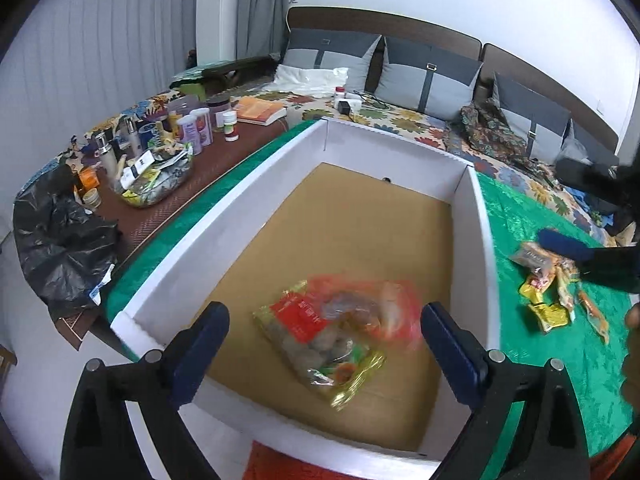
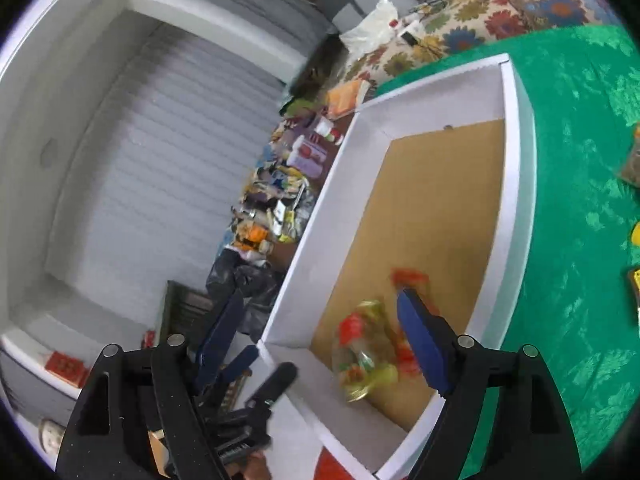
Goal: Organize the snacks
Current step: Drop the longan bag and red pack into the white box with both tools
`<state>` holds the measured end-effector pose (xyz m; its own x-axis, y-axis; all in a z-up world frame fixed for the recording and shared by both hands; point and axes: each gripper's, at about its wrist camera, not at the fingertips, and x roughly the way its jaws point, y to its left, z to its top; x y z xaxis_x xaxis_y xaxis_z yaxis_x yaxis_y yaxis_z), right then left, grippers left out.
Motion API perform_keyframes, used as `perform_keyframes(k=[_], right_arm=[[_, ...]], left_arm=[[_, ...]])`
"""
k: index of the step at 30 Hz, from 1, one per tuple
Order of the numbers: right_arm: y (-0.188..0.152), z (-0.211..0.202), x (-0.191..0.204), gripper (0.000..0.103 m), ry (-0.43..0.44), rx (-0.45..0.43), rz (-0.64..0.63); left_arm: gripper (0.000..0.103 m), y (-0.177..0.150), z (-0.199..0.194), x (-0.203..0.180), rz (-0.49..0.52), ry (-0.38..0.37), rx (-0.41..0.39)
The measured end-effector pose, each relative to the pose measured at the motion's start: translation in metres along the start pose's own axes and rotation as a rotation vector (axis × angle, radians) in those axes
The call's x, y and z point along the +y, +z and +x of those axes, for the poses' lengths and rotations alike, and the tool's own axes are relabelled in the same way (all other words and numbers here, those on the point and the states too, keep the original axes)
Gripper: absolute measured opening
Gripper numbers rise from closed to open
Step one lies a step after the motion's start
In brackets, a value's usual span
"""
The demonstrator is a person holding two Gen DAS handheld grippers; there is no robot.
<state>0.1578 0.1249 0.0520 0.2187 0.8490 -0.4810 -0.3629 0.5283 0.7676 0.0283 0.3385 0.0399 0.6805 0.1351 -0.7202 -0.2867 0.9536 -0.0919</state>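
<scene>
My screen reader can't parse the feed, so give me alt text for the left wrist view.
The left tool hangs open over a white-walled box with a brown floor, where a clear bag of snacks lies blurred, gripped by nothing. More snack packets lie on the green cloth right of the box, with the right tool just above them.

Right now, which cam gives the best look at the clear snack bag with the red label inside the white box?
Left wrist: the clear snack bag with the red label lies centred on the white box floor, label readable. Right wrist shows the bag blurred, partly behind a blue finger.
</scene>
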Motion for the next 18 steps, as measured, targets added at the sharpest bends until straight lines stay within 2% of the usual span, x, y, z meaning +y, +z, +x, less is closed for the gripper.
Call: perform_keyframes(k=[3, 6, 9, 11, 14, 18], right_arm=[[-0.003, -0.022, -0.02, 0.083, -0.146, -0.04, -0.092], [-0.021, -0.052, -0.044, 0.082, -0.39, -0.062, -0.243], [-0.054, -0.086, -0.102, 0.082, -0.645, -0.069, -0.3], [-0.081, -0.124, -0.152, 0.082, -0.803, -0.095, -0.286], [-0.116, -0.184, -0.207, 0.082, -0.97, -0.152, -0.215], [-0.154, -0.26, -0.252, 0.082, -1.133, -0.204, -0.098]], left_arm=[[0.096, -0.005, 0.007, -0.01, 0.009, -0.023, 0.019], [0.096, -0.015, 0.004, -0.035, 0.018, -0.088, 0.003], [0.096, -0.018, 0.0, -0.074, 0.042, -0.181, -0.004], [0.096, -0.023, -0.003, -0.106, 0.069, -0.246, -0.003], [0.099, -0.036, -0.004, -0.16, 0.114, -0.344, 0.024], [0.101, -0.066, 0.019, -0.234, 0.175, -0.406, 0.114]])
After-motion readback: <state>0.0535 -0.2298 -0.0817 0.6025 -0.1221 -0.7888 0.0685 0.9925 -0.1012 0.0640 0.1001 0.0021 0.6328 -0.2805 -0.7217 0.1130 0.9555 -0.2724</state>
